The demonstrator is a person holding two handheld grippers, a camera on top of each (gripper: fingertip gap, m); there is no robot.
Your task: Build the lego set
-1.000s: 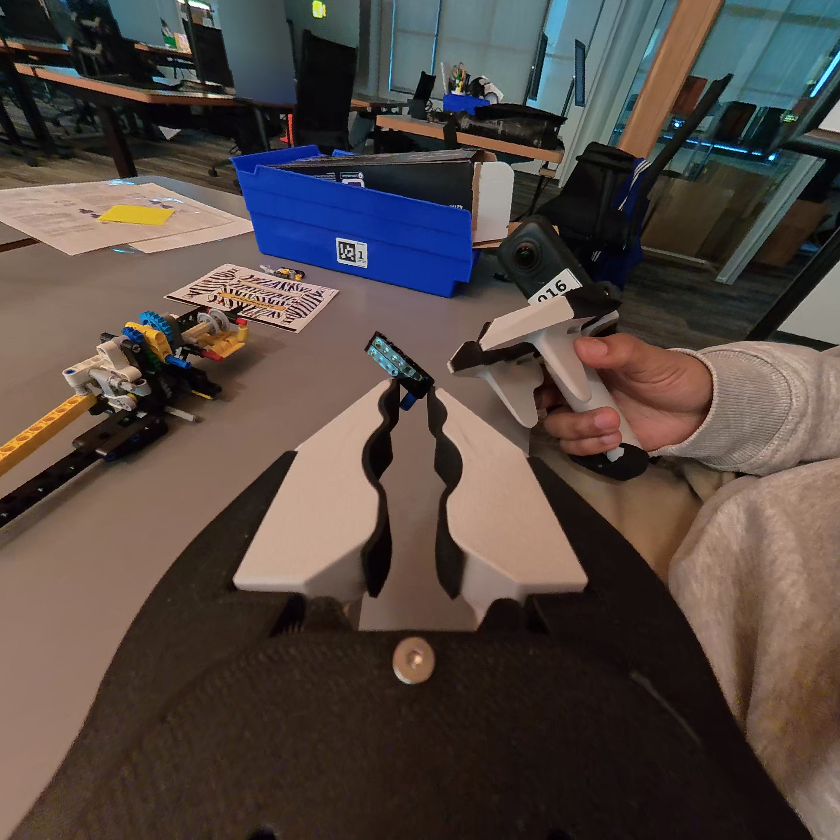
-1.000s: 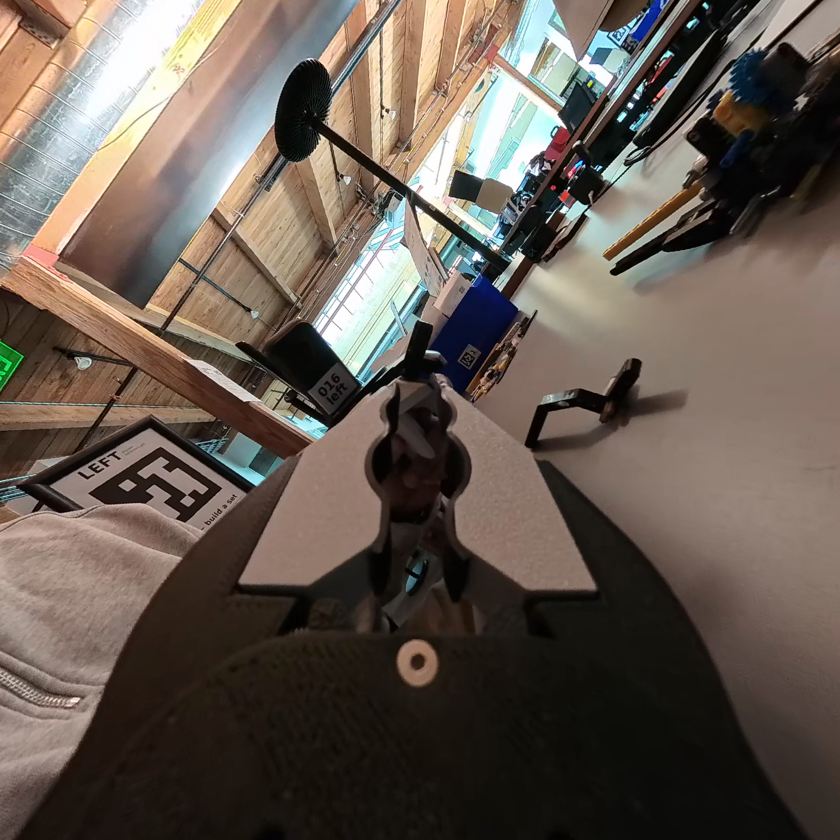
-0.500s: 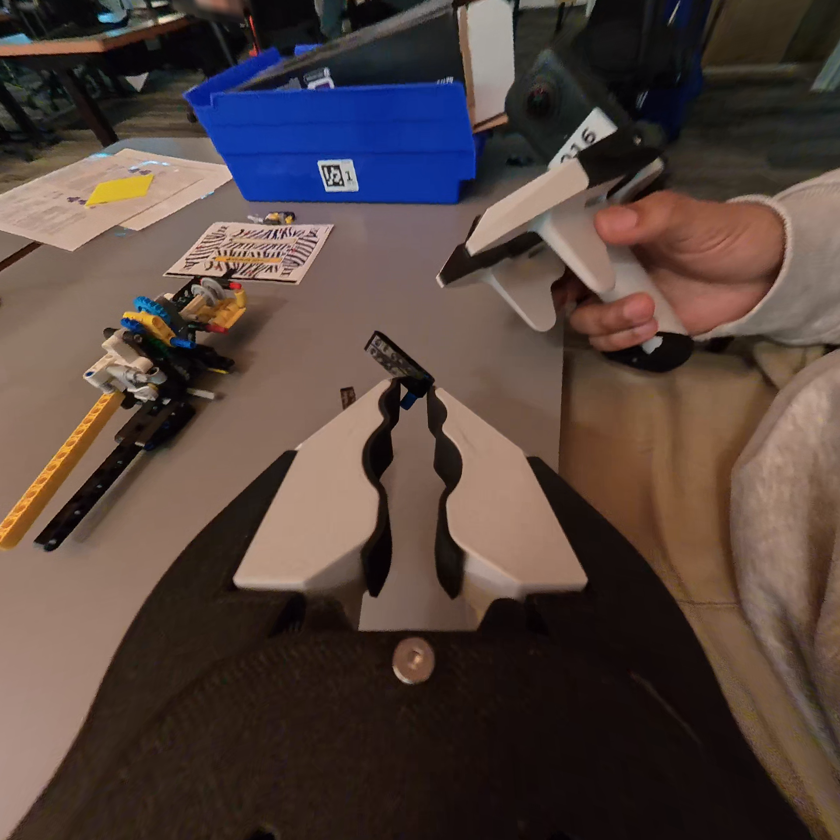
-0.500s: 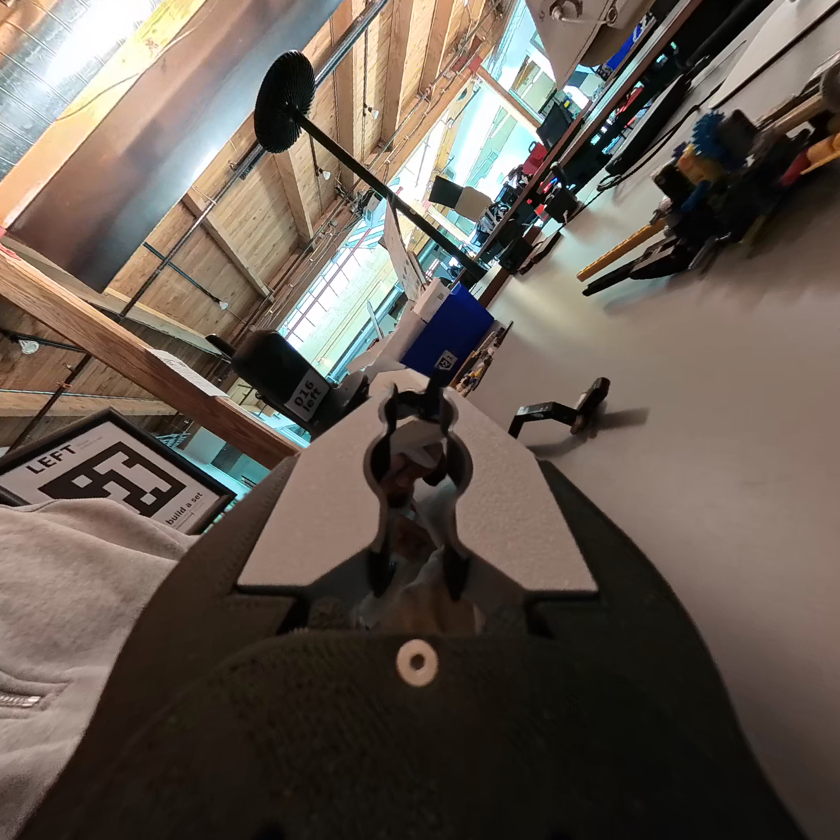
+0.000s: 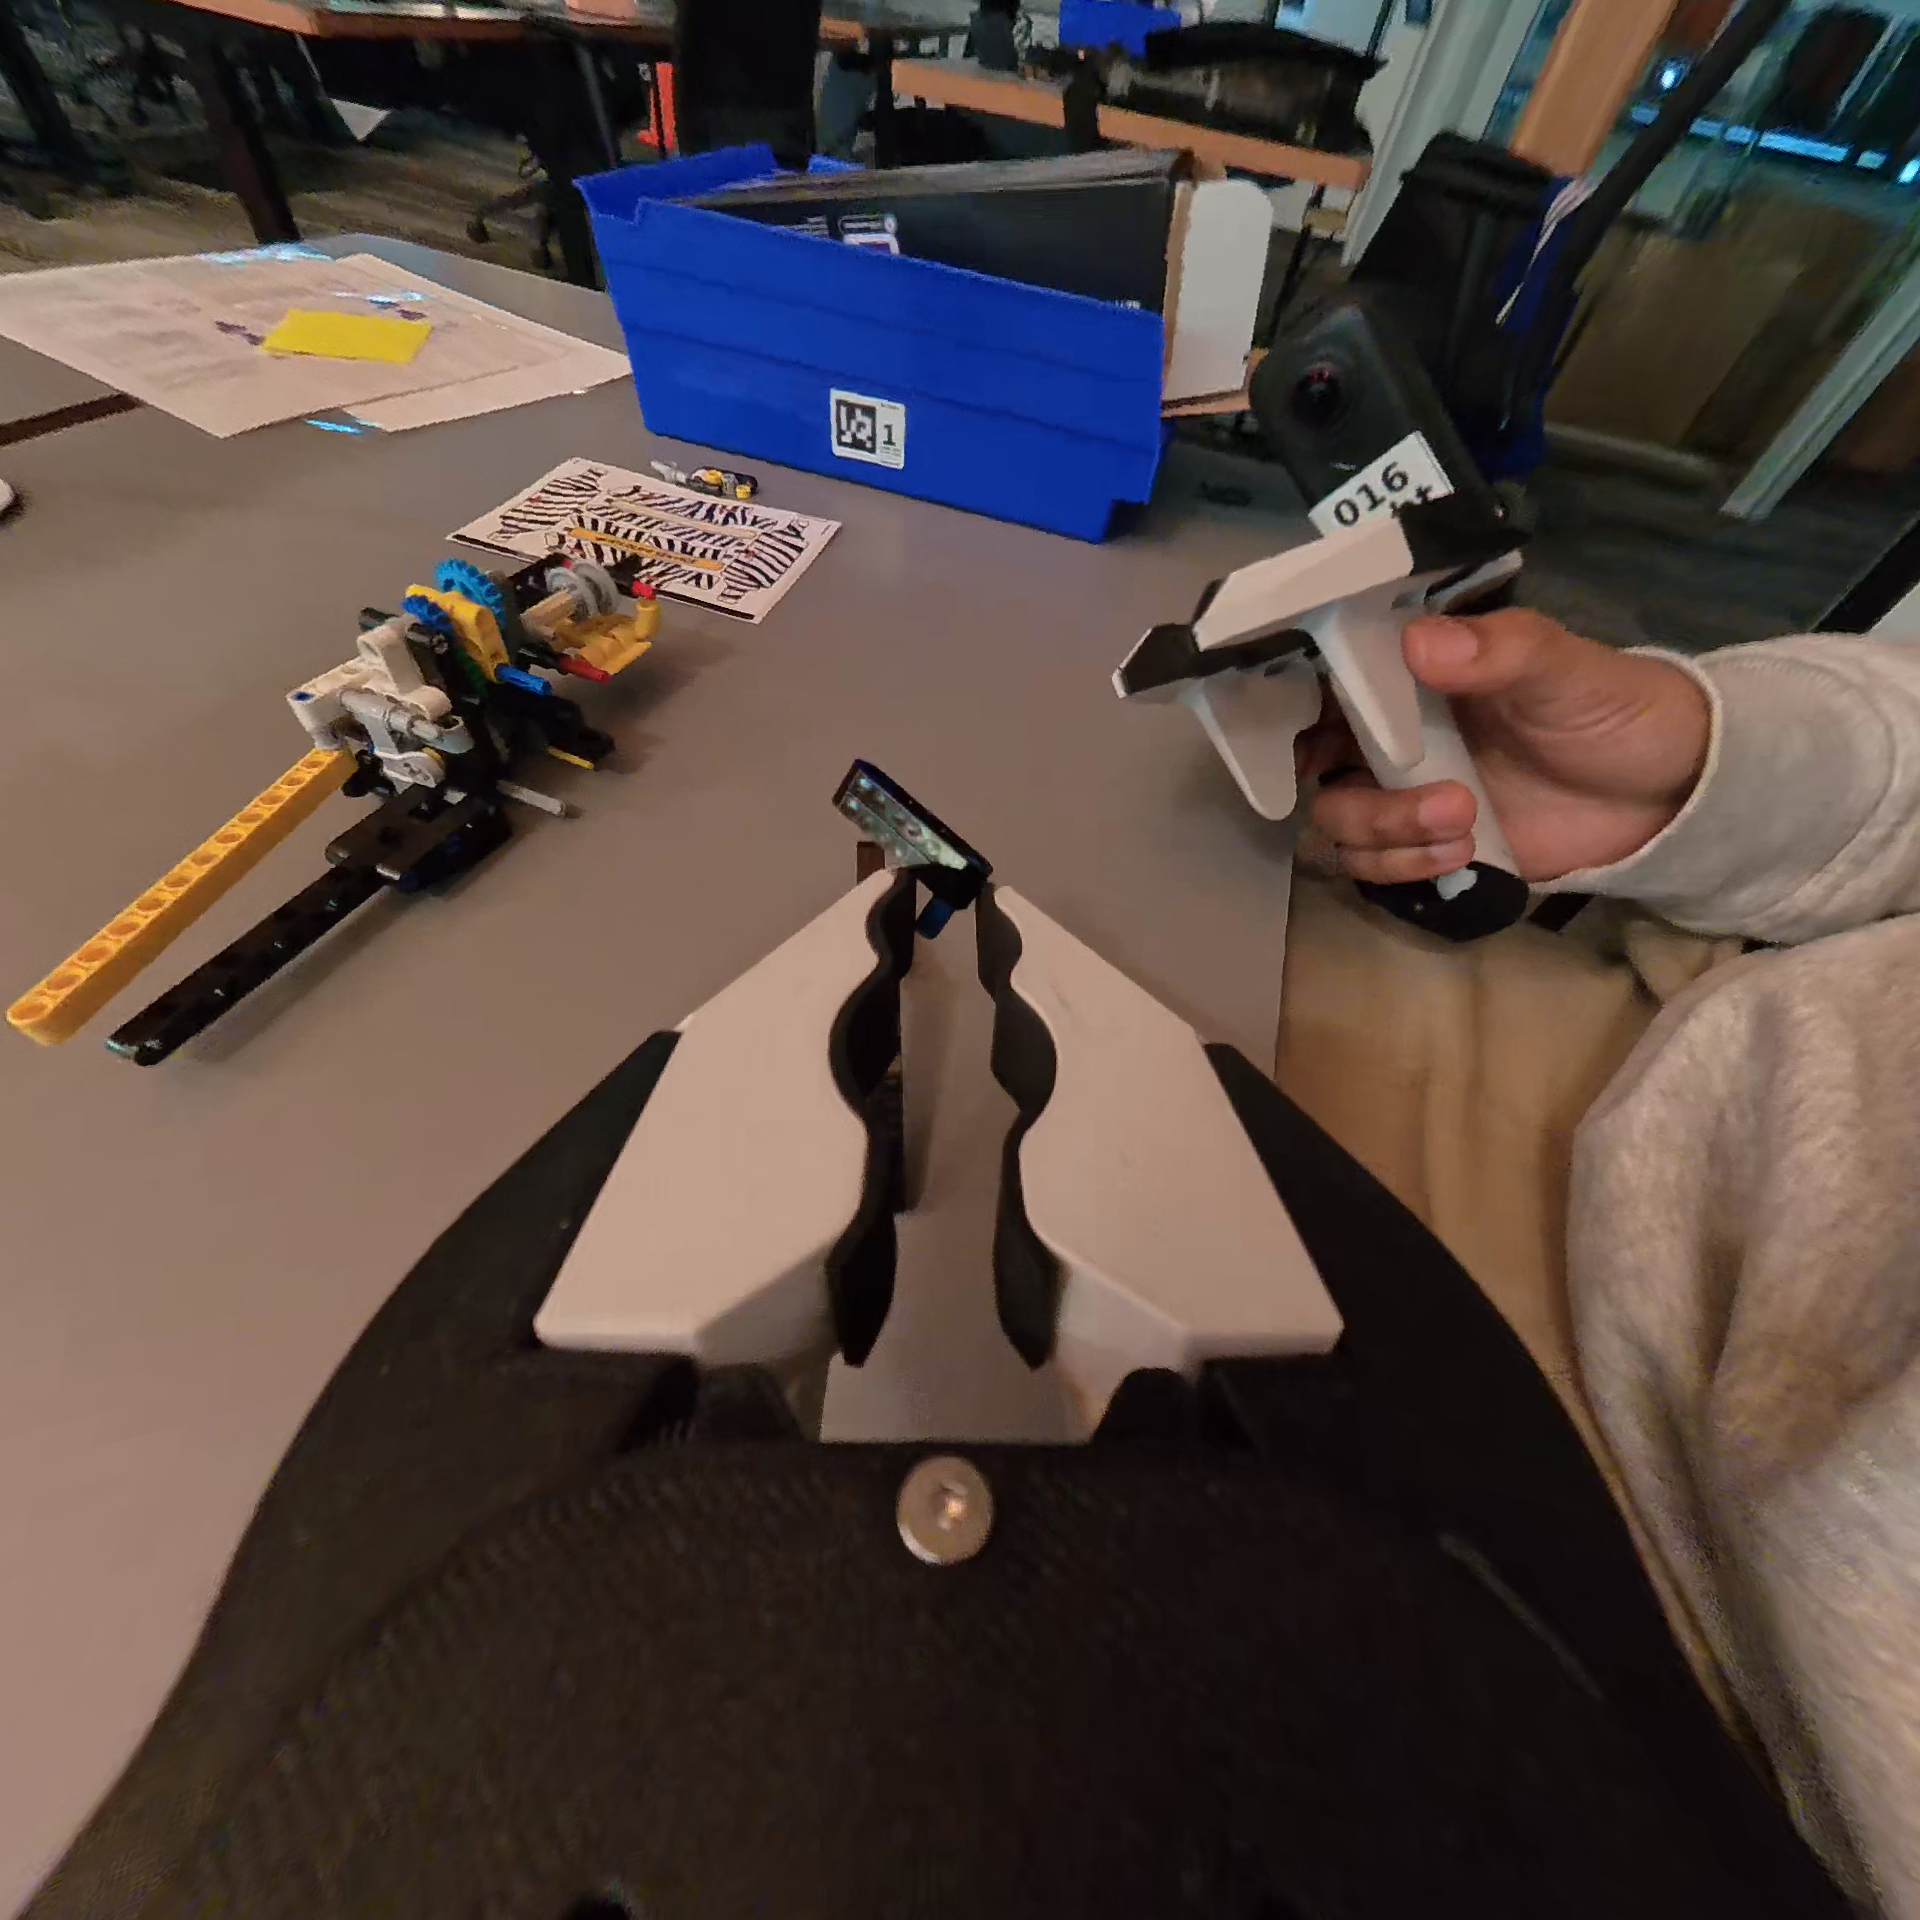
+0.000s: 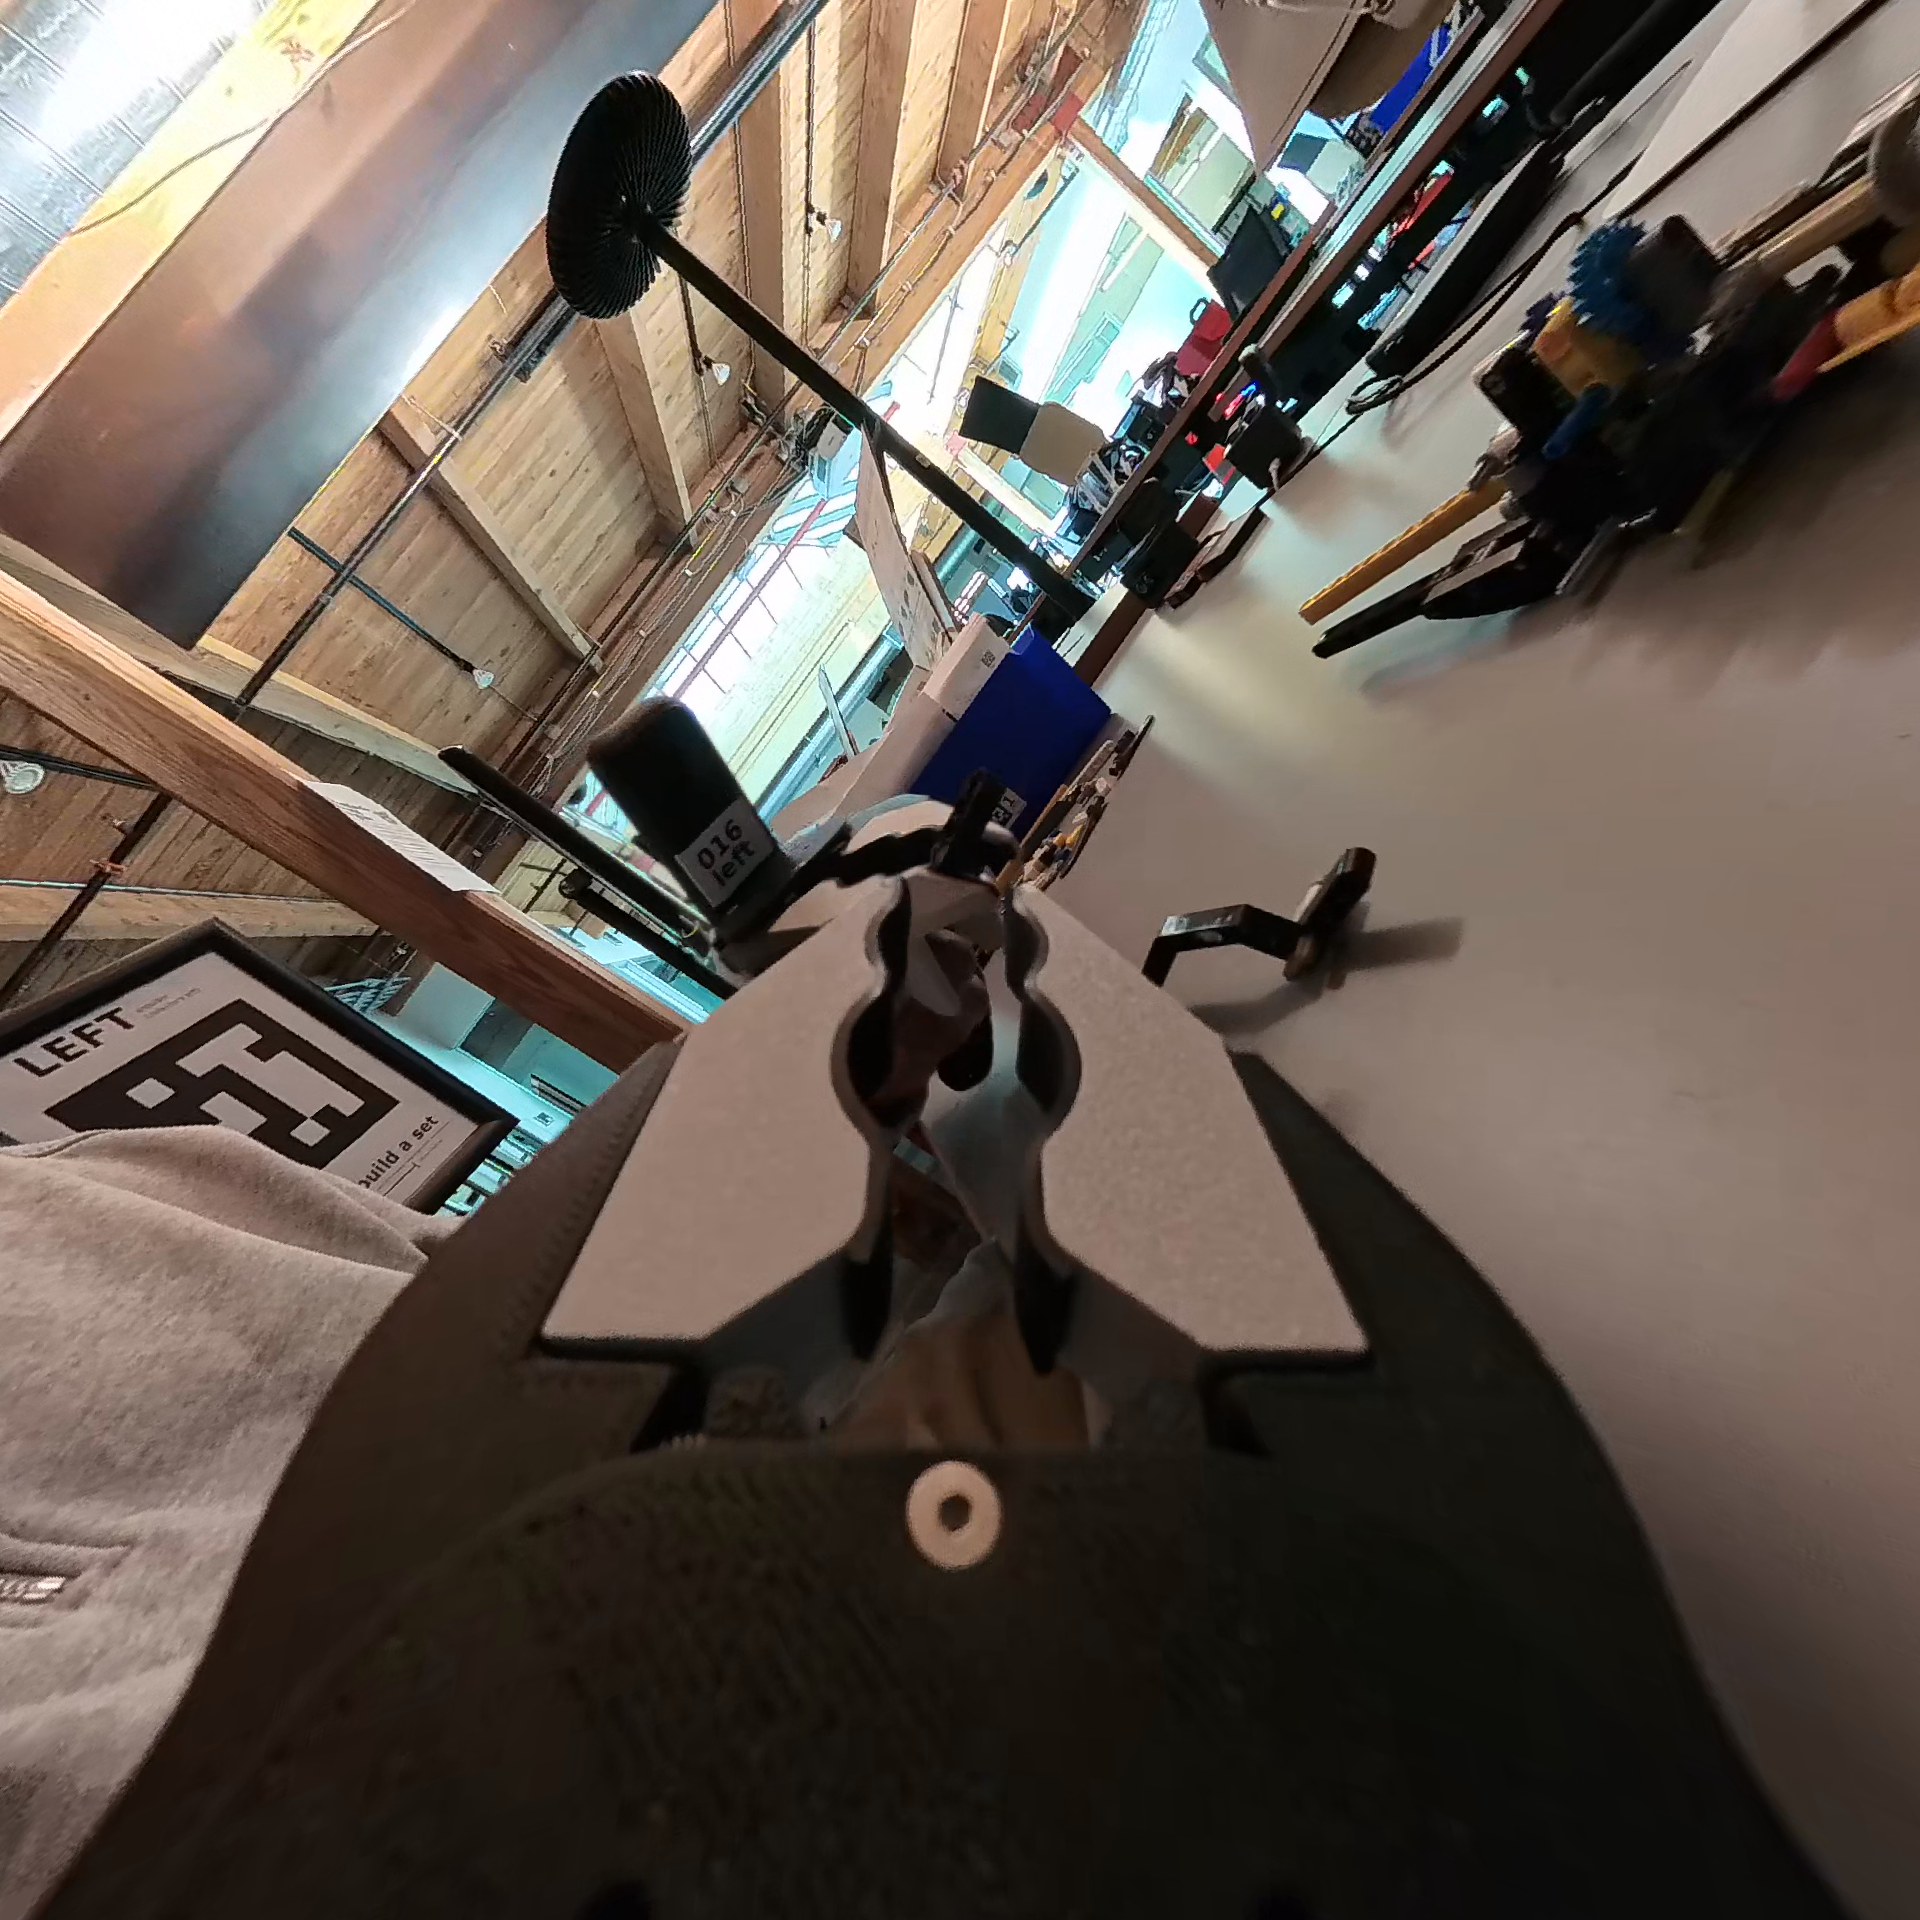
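Left claw [image 5: 940, 902] clenched on a small black beam [image 5: 906, 831] above the grey bench [image 5: 727, 790], right claw [image 6: 954, 902] nearly closed, empty, half-built lego model [image 5: 457, 675] well apart.

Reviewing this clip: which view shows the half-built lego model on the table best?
The left wrist view: the lego model lies in full on the grey table, gears and yellow beam sharp. The right wrist view shows it tilted, blurred and cut off at the frame edge.
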